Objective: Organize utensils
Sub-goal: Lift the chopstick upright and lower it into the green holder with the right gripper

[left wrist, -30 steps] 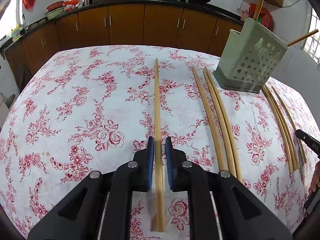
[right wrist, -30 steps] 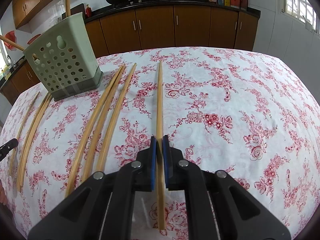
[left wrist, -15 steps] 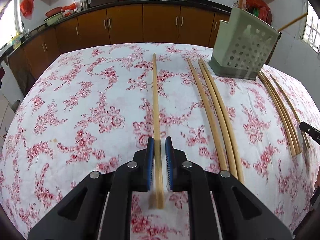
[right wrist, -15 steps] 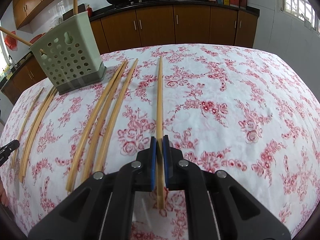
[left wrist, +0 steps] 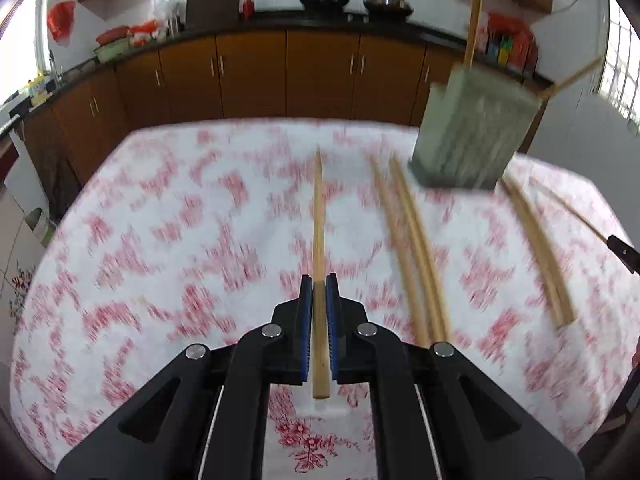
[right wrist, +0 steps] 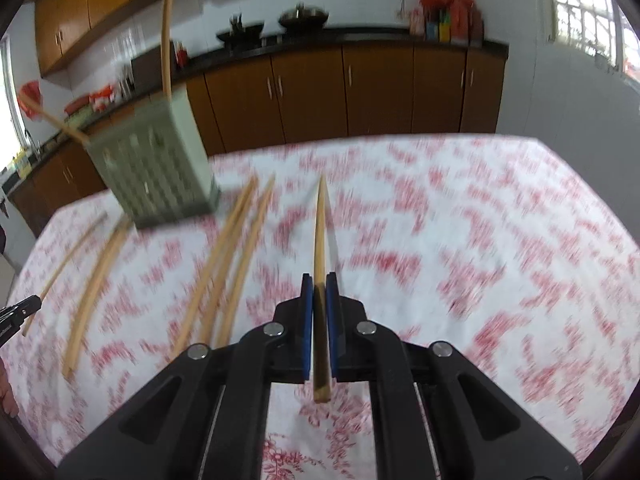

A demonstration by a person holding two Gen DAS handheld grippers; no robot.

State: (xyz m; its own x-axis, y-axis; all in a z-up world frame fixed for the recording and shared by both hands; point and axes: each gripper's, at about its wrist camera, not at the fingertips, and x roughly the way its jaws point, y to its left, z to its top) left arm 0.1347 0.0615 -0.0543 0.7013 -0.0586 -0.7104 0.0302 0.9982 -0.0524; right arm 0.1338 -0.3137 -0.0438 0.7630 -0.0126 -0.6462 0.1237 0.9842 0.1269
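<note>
My left gripper (left wrist: 319,280) is shut on a long wooden chopstick (left wrist: 319,216) and holds it above the floral tablecloth. My right gripper (right wrist: 319,280) is shut on another wooden chopstick (right wrist: 320,232), also lifted off the cloth. A green perforated utensil holder (left wrist: 472,136) stands at the far right of the left wrist view, with two chopsticks sticking out of it. It shows at the far left of the right wrist view (right wrist: 156,168). Both views are motion-blurred.
Several loose chopsticks (left wrist: 412,232) lie on the tablecloth (left wrist: 160,260) beside the holder, more to its right (left wrist: 540,248). In the right wrist view they lie left of my gripper (right wrist: 228,256). Brown kitchen cabinets (left wrist: 280,76) run behind the table.
Both grippers have risen from the table, each with its chopstick, and the chopsticks' far ends have left the cloth. The left gripper's jaws have closed onto its chopstick.
</note>
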